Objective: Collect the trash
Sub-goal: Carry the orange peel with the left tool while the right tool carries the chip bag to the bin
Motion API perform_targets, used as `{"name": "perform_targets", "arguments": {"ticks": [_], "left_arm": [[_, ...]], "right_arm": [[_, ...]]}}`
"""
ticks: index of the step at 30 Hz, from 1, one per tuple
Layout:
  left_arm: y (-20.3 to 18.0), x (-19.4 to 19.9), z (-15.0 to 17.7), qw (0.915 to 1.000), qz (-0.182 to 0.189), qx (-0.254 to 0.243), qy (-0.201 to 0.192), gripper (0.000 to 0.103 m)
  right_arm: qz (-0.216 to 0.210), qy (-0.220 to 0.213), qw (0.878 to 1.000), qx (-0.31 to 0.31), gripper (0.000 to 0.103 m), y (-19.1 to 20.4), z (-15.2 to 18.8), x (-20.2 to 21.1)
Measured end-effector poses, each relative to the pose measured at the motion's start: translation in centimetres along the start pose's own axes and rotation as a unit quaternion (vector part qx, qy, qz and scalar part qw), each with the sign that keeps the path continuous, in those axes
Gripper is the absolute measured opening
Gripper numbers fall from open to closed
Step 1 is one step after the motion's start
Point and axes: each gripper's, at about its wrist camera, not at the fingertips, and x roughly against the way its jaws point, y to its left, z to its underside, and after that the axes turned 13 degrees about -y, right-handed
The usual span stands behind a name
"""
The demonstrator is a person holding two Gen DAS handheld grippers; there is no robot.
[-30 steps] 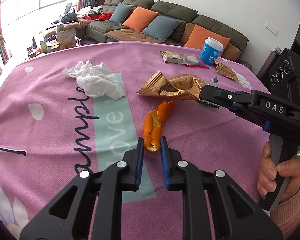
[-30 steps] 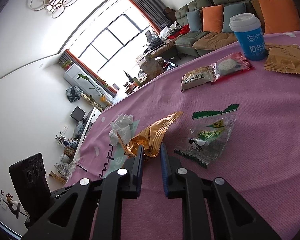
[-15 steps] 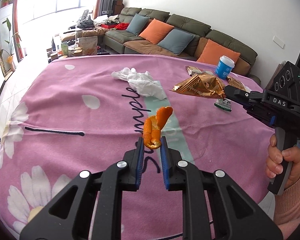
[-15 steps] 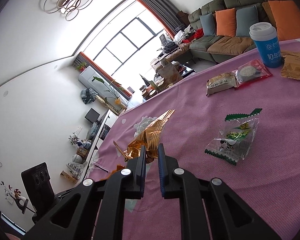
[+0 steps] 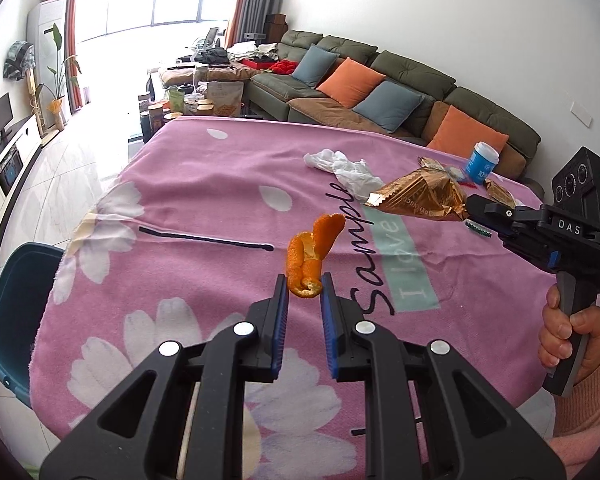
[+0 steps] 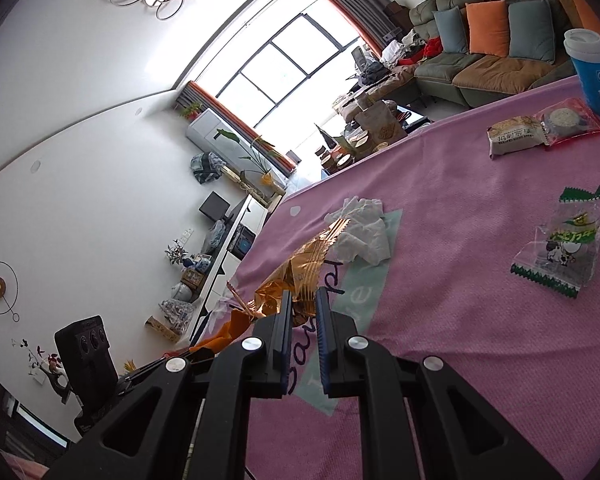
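The left wrist view shows the left gripper [image 5: 304,286] with its jaws closed on the lower end of an orange peel [image 5: 311,254], which is lifted above the pink cloth of the tabletop [image 5: 188,208]. The peel stands up from the jaws and curls at the top. It is light and a little stiff, but it bends and can tear, so a hold on the thick folded end, as it is now, seems the safest.

In the same view the right gripper [image 5: 470,208] comes in from the right side, carried by a hand [image 5: 568,340] in a pink sleeve. Its jaws are clamped on one corner of a golden snack wrapper [image 5: 420,200], which hangs free in the air. The foil is very light, crinkly and slippery, so I think a pinch on the gathered, crumpled part holds better than one on a flat edge.

More trash is not yet collected. A crumpled white tissue [image 5: 348,168] lies in the middle of the tabletop; it is soft and will compress, so it can be taken anywhere on the bunch. The right wrist view shows a clear wrapper with green edges [image 6: 560,248], thin and flat on the cloth, probably hard to lift except at a raised edge. Farther away are two snack packets [image 6: 540,128] and a blue cup [image 6: 592,76]; whether these are trash I cannot say.

At the left edge of the left wrist view there is a dark teal container [image 5: 16,312] beside the tabletop, perhaps the bin.
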Motion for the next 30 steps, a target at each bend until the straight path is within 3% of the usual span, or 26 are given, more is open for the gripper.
{"name": "perform_targets", "arguments": {"ticks": [30], "left_arm": [[8.9, 7.0, 1.2, 0.9924, -0.106, 0.054, -0.034, 0.016]], "right_arm": [[-0.075, 0.084, 0.994, 0.011, 0.010, 5.7, 3.2, -6.8]]}}
